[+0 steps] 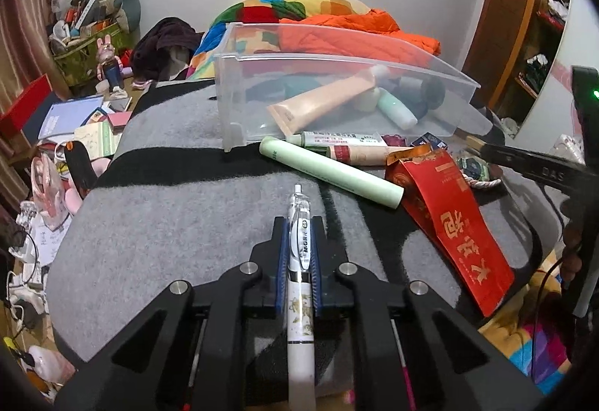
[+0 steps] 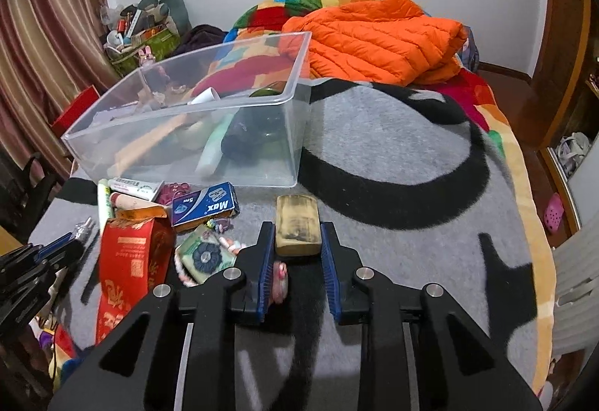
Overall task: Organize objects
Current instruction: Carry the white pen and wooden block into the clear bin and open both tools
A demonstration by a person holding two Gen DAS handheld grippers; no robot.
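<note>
My left gripper (image 1: 299, 224) is shut on a white pen (image 1: 299, 253) that lies lengthwise between the blue pads, its clear tip pointing away over the grey blanket (image 1: 168, 216). My right gripper (image 2: 297, 229) is shut on a yellowish-brown block (image 2: 297, 224), held just above the blanket (image 2: 393, 186). A clear plastic bin (image 1: 337, 61) stands beyond both, holding an orange tube (image 1: 322, 104) and small bottles. In the right wrist view the bin (image 2: 179, 111) is at upper left, and the left gripper (image 2: 71, 242) enters from the left edge.
In front of the bin lie a pale green tube (image 1: 329, 175), a white ointment tube (image 1: 337, 139), a torn red packet (image 1: 460, 231), a blue Max box (image 2: 206, 205) and a green packet with cord (image 2: 204, 253). An orange quilted jacket (image 2: 382, 40) lies behind. Clutter covers the floor at left.
</note>
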